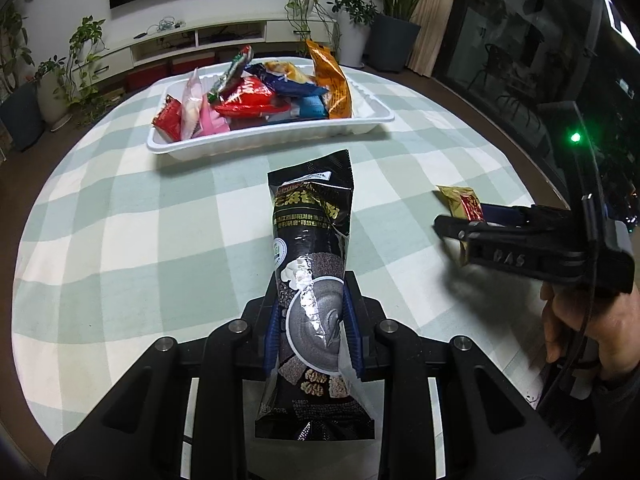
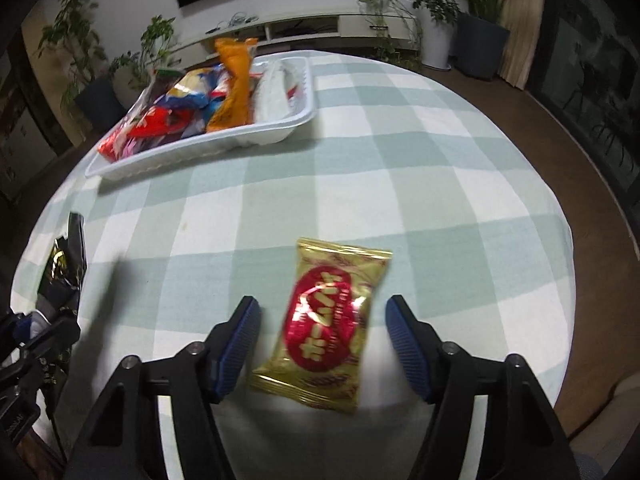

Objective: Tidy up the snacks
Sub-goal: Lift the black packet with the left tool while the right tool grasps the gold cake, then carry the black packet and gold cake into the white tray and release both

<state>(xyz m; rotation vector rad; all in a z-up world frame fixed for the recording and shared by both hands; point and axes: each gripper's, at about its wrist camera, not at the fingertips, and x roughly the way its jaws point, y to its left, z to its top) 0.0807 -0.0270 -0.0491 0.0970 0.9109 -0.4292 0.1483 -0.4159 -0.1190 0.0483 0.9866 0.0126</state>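
My left gripper (image 1: 310,320) is shut on a tall black snack pouch (image 1: 312,240) and holds it above the checked tablecloth, short of the white tray (image 1: 276,142). The tray holds several snack packets. My right gripper (image 2: 322,322) is open, its blue-padded fingers either side of a gold and red snack packet (image 2: 324,328) lying on the cloth. In the left wrist view the right gripper (image 1: 452,228) is at the right, over that gold packet (image 1: 460,202). In the right wrist view the tray (image 2: 200,152) is at the far left and the black pouch (image 2: 66,264) at the left edge.
The round table (image 2: 400,160) has a green and white checked cloth. An orange packet (image 1: 332,84) stands up at the tray's right end. Potted plants (image 1: 352,12) and a low white TV cabinet stand beyond the table. A dark glass wall is to the right.
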